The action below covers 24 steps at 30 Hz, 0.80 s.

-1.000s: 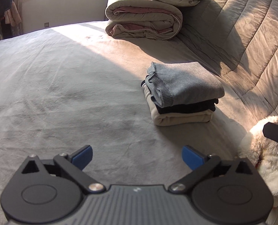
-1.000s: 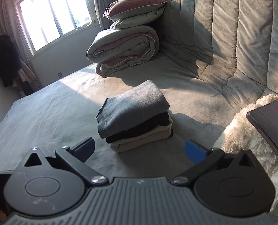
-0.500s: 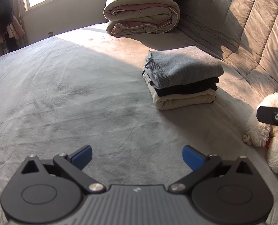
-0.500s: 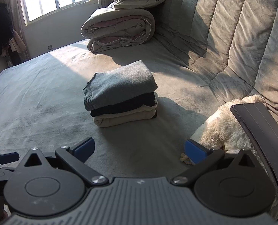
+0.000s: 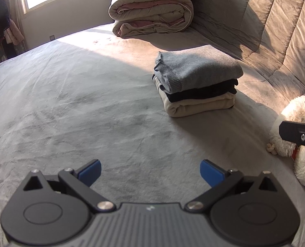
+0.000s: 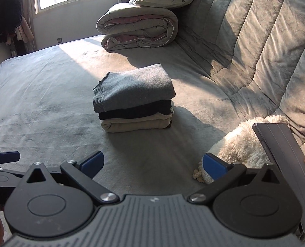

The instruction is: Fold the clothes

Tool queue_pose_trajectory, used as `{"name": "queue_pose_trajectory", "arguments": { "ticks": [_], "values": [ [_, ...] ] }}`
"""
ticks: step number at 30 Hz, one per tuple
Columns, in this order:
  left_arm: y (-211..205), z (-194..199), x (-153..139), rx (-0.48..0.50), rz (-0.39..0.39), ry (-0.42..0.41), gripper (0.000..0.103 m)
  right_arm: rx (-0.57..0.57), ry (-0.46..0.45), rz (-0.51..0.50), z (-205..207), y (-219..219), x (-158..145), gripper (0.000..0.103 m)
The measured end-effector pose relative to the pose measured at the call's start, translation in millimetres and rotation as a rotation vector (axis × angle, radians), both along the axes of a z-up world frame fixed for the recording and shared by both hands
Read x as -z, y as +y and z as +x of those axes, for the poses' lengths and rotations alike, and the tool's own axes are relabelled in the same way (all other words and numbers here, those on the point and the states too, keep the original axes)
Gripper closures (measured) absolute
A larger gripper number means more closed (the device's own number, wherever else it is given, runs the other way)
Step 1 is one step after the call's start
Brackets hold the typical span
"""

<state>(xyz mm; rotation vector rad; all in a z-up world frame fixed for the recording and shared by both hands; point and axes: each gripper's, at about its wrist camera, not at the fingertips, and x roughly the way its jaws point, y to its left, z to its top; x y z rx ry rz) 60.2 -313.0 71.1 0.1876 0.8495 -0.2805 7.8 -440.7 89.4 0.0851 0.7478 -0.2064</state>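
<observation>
A stack of three folded garments (image 5: 195, 82) (image 6: 133, 100) rests on the grey bed: a grey knit sweater on top, a black one in the middle, a cream one at the bottom. My left gripper (image 5: 150, 173) hovers open over bare bedding, well short of the stack and to its left. My right gripper (image 6: 152, 163) is also open and empty, in front of the stack. A part of the right gripper (image 5: 298, 133) shows at the right edge of the left wrist view, and the left gripper (image 6: 2, 160) at the left edge of the right wrist view.
A rolled duvet (image 5: 152, 14) (image 6: 138, 28) with pillows on top lies at the far end by the padded headboard (image 6: 265, 30). A white plush toy (image 5: 296, 127) (image 6: 245, 144) and a dark flat case (image 6: 284, 150) sit at the right. The grey bed sheet (image 5: 70, 103) spreads to the left.
Both grippers have drawn back from the stack and lifted their view; the stack looks farther away. The plush toy and case show more fully. Both grippers stayed open.
</observation>
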Motion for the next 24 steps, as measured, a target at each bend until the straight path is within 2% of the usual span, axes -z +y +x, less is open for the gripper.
{"name": "queue_pose_trajectory", "arguments": {
  "ticks": [24],
  "values": [
    [-0.2, -2.5, -1.3, 0.017, -0.007, 0.012, 0.001, -0.043, 0.020, -0.011, 2.4, 6.4, 5.9, 0.000]
  ]
}}
